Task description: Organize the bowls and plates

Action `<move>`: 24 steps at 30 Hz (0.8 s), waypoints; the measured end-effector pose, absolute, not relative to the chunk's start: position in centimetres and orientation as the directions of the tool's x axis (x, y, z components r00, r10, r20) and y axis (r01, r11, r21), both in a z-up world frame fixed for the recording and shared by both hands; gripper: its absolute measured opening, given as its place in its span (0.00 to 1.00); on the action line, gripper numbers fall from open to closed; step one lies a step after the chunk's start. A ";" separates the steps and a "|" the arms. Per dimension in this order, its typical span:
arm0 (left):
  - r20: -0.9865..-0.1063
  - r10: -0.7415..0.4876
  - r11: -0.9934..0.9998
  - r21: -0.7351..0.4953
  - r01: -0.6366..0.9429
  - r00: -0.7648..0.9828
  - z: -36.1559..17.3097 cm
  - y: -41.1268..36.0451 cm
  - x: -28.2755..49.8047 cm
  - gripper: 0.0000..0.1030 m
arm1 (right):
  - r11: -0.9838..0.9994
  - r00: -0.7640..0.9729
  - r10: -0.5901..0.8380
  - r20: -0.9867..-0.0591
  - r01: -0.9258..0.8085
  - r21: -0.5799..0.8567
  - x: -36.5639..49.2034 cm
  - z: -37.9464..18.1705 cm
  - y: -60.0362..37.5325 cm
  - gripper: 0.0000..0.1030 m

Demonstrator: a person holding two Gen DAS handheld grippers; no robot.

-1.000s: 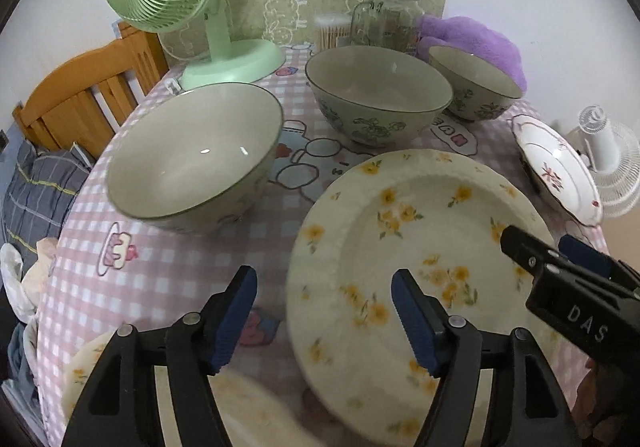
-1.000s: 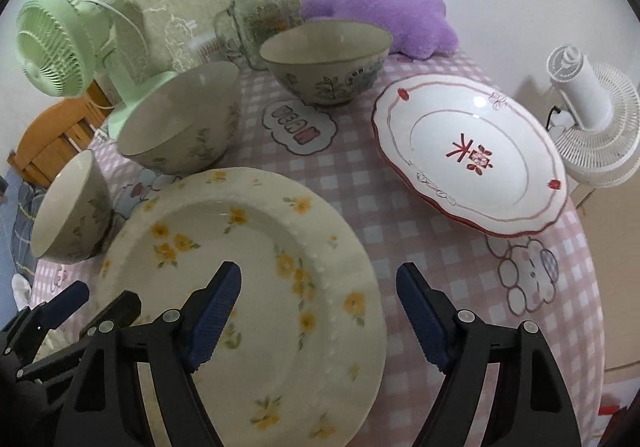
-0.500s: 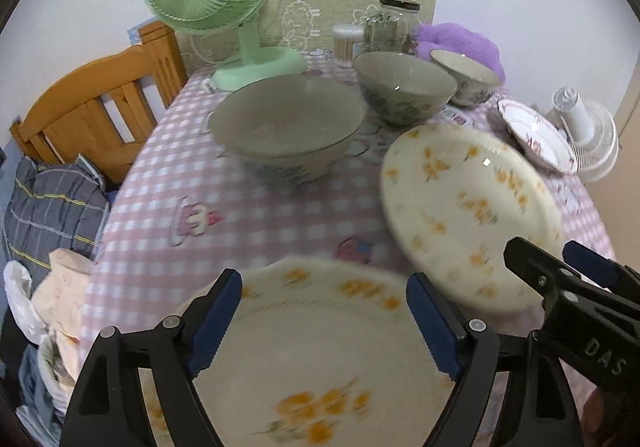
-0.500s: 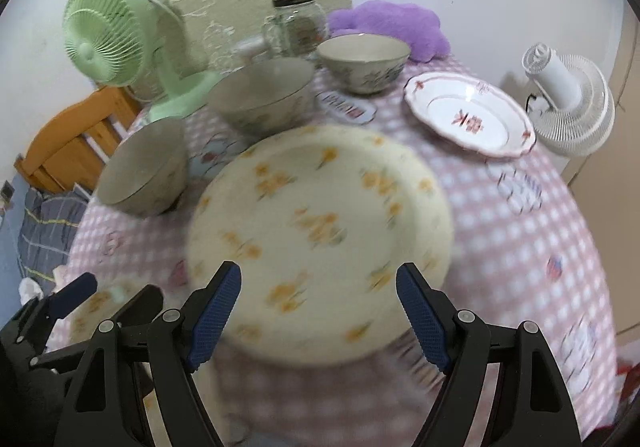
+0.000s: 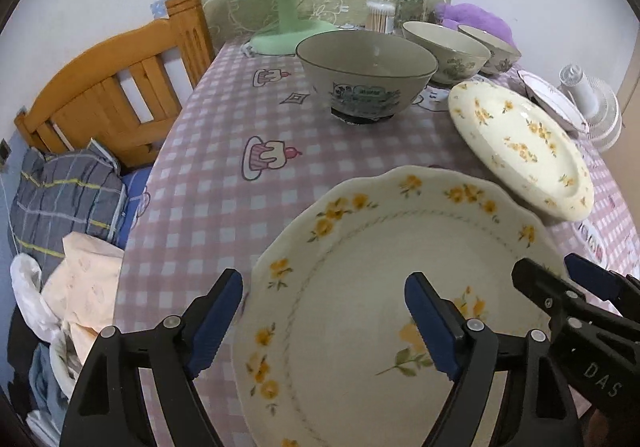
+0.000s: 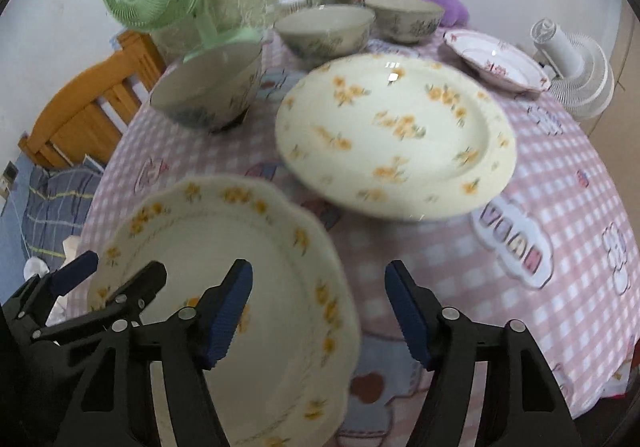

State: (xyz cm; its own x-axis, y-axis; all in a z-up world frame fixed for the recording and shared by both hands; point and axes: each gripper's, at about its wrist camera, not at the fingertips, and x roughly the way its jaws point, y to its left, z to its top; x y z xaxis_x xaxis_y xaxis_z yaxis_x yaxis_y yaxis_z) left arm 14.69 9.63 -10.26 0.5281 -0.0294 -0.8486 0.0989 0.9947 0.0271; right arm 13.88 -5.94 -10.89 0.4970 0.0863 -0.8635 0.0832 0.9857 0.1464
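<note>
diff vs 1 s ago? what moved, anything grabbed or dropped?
Both grippers pulled back toward the table's near edge: the left gripper now hangs over the scalloped plate, the right gripper beside it, both with jaws closing. Nothing grabbed or dropped. The round flowered plate and the three bowls stayed put.

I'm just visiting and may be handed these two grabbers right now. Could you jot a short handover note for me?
Left gripper: jaws closing, nothing gripped, above the scalloped flower plate at the near edge.
Right gripper: jaws closing, nothing gripped, over that plate's right rim.
Round flower plate lies mid-table; red-trimmed plate far right.
Three bowls stand apart in a row at the back.
Done: nothing stacked yet.
Left: stack the plates, probably nest the bowls.
</note>
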 end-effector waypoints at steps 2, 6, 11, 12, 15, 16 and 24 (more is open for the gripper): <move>-0.856 -0.040 0.993 0.022 0.112 0.515 -10.7 9.7 14.8 0.74 | 0.984 0.481 0.099 -0.871 0.084 0.158 13.9 -11.5 -5.5 0.63; -0.853 -0.054 0.993 0.009 0.118 0.518 -10.8 10.4 14.9 0.63 | 0.988 0.476 0.060 -0.877 0.099 0.122 13.9 -11.9 -4.9 0.59; -0.852 -0.022 0.992 0.045 0.115 0.524 -10.9 10.1 14.3 0.63 | 0.992 0.474 0.037 -0.880 0.091 0.091 14.7 -11.9 -4.8 0.54; -0.852 -0.018 0.993 0.047 0.111 0.523 -11.0 10.2 14.1 0.63 | 0.992 0.475 0.040 -0.879 0.085 0.091 15.1 -11.8 -4.9 0.53; -0.859 -0.019 0.997 0.023 0.076 0.512 -10.8 10.6 13.8 0.63 | 0.996 0.478 0.041 -0.878 0.053 0.075 16.0 -11.8 -4.6 0.52; -0.861 -0.018 0.998 0.016 0.063 0.509 -10.8 10.7 13.8 0.63 | 0.997 0.476 0.040 -0.879 0.045 0.069 16.3 -11.9 -4.5 0.52; -0.870 -0.006 1.000 0.010 0.030 0.493 -10.7 10.1 13.2 0.63 | 0.999 0.456 0.034 -0.890 0.018 0.048 15.9 -12.0 -4.8 0.50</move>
State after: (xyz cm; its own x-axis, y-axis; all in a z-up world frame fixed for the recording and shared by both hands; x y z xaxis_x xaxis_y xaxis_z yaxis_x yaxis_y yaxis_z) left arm 13.16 10.14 -10.66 0.4935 -0.0065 -0.8697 0.0301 0.9995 0.0096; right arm 15.90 -4.80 -11.99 0.4556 0.0344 -0.8895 0.0177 0.9987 0.0477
